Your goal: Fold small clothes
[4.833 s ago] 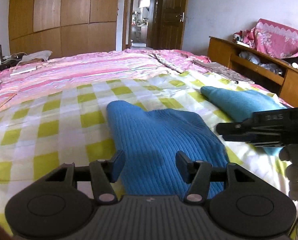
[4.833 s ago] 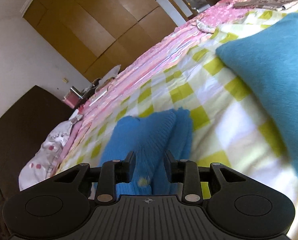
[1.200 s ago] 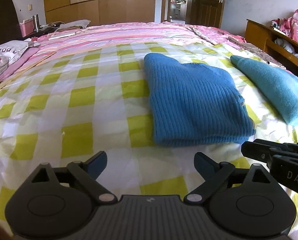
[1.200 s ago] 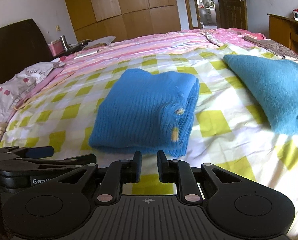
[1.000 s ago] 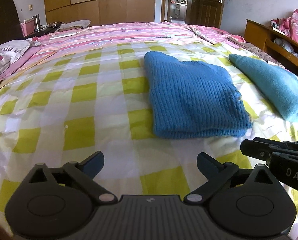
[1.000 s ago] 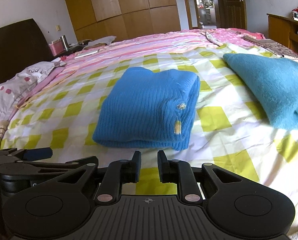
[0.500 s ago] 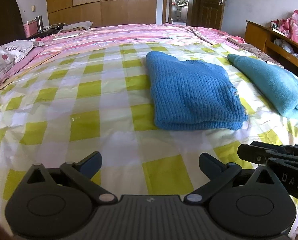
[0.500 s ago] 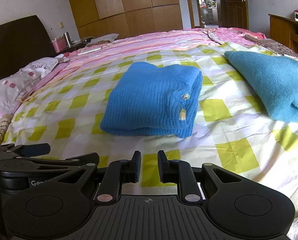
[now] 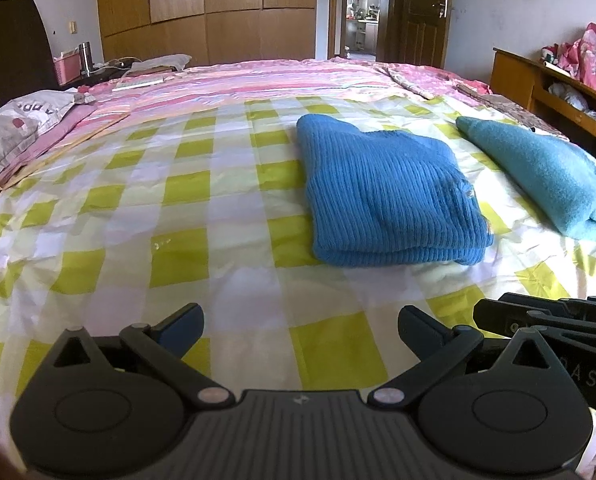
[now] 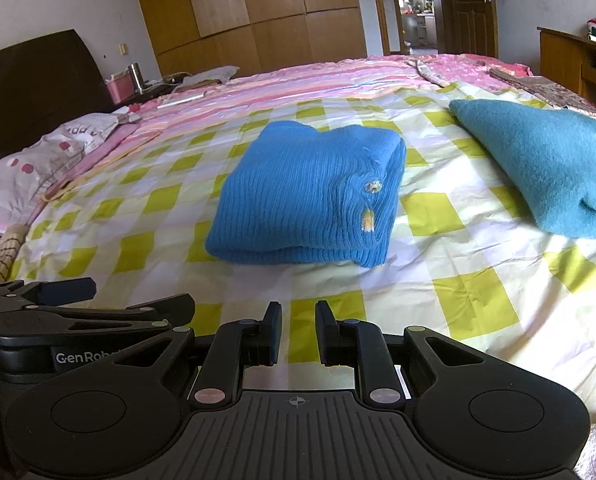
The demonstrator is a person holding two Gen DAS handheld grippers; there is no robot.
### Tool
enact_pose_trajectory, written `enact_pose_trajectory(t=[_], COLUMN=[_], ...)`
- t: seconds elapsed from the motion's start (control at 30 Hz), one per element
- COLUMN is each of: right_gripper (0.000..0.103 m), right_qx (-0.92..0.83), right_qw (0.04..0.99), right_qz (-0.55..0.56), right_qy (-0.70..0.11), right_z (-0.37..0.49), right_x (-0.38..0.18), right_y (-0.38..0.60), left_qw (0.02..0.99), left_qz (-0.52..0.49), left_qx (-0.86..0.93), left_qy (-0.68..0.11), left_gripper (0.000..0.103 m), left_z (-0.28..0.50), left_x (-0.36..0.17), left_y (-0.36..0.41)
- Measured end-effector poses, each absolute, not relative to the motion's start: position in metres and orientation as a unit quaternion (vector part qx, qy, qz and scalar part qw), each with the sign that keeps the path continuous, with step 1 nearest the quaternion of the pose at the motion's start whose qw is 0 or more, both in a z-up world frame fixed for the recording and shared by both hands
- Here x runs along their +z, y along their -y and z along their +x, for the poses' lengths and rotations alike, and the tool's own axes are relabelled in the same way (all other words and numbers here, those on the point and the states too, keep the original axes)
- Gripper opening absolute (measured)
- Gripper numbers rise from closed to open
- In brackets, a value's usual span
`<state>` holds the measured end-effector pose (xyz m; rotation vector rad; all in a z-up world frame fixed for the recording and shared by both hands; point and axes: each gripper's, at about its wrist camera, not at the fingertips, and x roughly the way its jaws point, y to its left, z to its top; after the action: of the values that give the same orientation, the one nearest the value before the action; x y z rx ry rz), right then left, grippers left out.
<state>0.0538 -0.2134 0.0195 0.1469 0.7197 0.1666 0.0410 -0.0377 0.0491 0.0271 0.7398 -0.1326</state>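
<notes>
The left gripper (image 9: 300,326) is held low and level, its jaws spread wide with nothing between them. The right gripper (image 10: 296,334) sits just beside it on the right, also level, its jaws drawn close with a narrow gap left and nothing held. Both point forward.

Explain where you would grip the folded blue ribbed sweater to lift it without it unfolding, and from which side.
Grip the blue ribbed sweater at its near rounded fold, probably best, coming low from the grippers' side. The layers join there, so one pinch catches them all. The left gripper is open and nearest that edge.
</notes>
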Motion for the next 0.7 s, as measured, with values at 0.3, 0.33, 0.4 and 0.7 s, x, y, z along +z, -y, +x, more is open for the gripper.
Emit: enact_pose_trajectory(t=[0.3,0.33,0.4,0.7], right_gripper=[0.019,0.019,0.019,0.019], right_qx=[0.081,0.081,0.080,0.080], right_qw=[0.929,0.929,0.929,0.928], right_qz=[0.070,0.070,0.069,0.068], right_qy=[-0.353,-0.354,-0.355,-0.356], right_z=[0.0521,0.0522,0.0526,0.0542], right_x=[0.0186,0.0185,0.0183,0.0182], right_y=[0.2123,0.2122,0.2123,0.2122], left_qw=[0.929,0.929,0.929,0.928], left_qz=[0.014,0.016,0.017,0.018], left_qx=[-0.062,-0.061,-0.061,-0.059], left_qy=[-0.365,-0.365,-0.365,-0.368], left_gripper=[0.103,0.103,0.103,0.103], left_z=[0.0416,0.0415,0.0411,0.0410], left_x=[0.0478,0.0478,0.0477,0.0475], left_y=[0.0381,0.0384,0.0387,0.0385])
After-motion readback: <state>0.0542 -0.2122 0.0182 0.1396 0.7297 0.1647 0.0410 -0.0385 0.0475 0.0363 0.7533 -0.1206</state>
